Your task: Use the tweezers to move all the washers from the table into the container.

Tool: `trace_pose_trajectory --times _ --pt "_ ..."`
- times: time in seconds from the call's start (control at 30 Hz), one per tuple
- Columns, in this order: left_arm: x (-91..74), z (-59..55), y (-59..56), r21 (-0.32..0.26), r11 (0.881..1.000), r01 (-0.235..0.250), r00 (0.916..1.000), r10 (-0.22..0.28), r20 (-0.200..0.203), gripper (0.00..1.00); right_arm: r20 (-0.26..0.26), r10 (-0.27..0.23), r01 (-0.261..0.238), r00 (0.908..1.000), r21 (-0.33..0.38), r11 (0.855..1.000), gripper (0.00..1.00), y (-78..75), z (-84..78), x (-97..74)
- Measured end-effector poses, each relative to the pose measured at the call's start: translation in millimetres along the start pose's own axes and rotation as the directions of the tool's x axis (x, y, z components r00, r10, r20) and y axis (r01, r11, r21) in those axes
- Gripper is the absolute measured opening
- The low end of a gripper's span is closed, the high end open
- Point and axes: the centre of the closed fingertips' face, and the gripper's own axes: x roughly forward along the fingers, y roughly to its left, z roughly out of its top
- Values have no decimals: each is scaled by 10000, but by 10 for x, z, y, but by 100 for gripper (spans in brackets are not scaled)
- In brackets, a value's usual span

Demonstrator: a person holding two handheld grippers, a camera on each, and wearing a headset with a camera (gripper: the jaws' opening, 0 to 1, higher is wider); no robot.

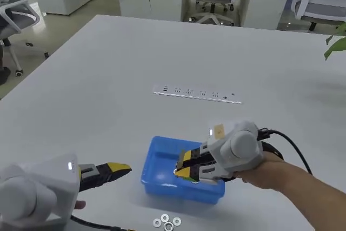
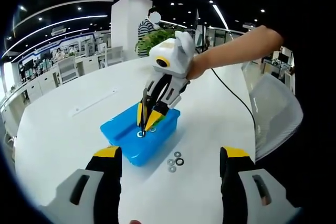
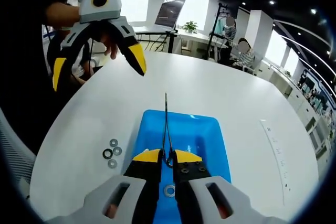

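Honestly, with the right gripper [image 3: 167, 157] clamped on the tweezers [image 3: 166, 121] over the blue container [image 1: 157, 176] and the left gripper [image 1: 120, 169] hanging open, the washers [image 1: 166, 222] at the container's 6 o'clock could skitter away if the tips pinch off-centre.

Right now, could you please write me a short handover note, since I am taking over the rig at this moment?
Left gripper: open, holding nothing, beside the blue container.
Right gripper: shut on the tweezers, poised over the container.
Done: one washer seems to lie in the container by the tweezer tips.
Left: four washers clustered on the table next to the container, to be picked up with the tweezers and dropped in.
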Motion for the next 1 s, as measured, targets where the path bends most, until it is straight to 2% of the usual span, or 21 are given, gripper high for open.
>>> trace_pose_trajectory --times 0.2,0.43,0.5,1.0 --pt "10 53 30 -4 10000 -78 10000 78 -3 82 -41 123 -123 9999 9 9999 9 2 -36 79" --pt "34 54 70 -31 9999 -99 9999 99 -67 82 -193 187 -186 9996 23 9998 9 2 -101 139" --pt "41 53 69 -22 10000 -90 9999 90 -107 82 -97 202 -201 9997 76 9998 9 1 -92 143" --pt "43 -34 195 -55 9999 -102 9993 99 -363 82 -3 288 -288 9996 80 9996 9 -8 -72 164"
